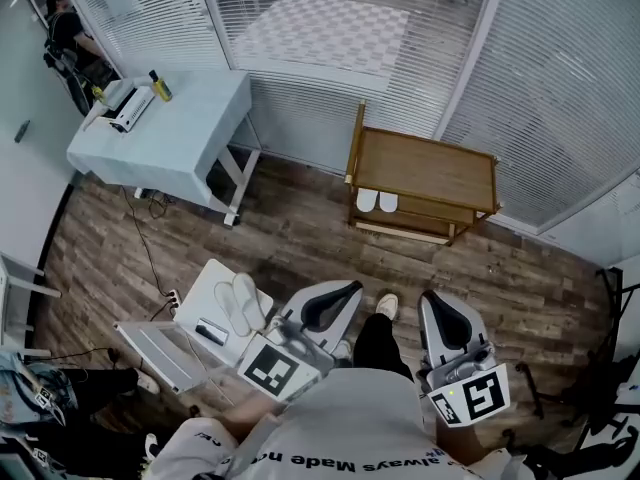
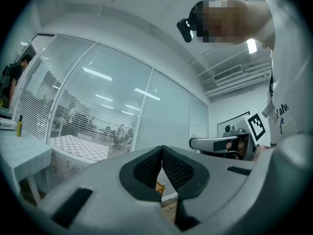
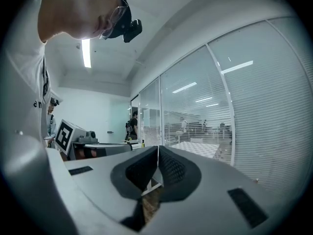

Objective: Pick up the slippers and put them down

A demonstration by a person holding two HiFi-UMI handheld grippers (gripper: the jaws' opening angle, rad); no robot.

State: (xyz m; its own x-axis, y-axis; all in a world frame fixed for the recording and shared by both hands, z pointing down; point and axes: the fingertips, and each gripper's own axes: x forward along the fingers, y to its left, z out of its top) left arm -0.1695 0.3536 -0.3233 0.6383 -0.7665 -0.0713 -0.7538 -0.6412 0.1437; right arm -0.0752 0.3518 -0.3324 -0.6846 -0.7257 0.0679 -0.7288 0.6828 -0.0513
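On the small white desk [image 1: 195, 303] low at the left of the head view lies a pair of white slippers [image 1: 240, 303], side by side, with a small dark thing [image 1: 210, 332] just beside them. A second pair [image 1: 377, 201] of white slippers sits on the lower shelf of a wooden rack [image 1: 425, 168] that stands against the glass wall, well apart from the first. The person stands on the plank floor [image 1: 300, 238] between the two, one white shoe [image 1: 386, 306] showing ahead of a dark trouser leg. The left claw [image 2: 162, 153] is held level and clenched, its dark ribbed pads pressed together with nothing between them; in the head view it reaches out just to the right of the small desk, apart from the slippers. The right claw [image 3: 158, 153] is likewise level and clenched on nothing, held out beside the left one over bare floor. Further back at the left stands a long pale desk [image 1: 190, 138] carrying a yellow bottle [image 1: 160, 86] and a white machine [image 1: 125, 106], and another person [image 1: 70, 48] stands beyond it.
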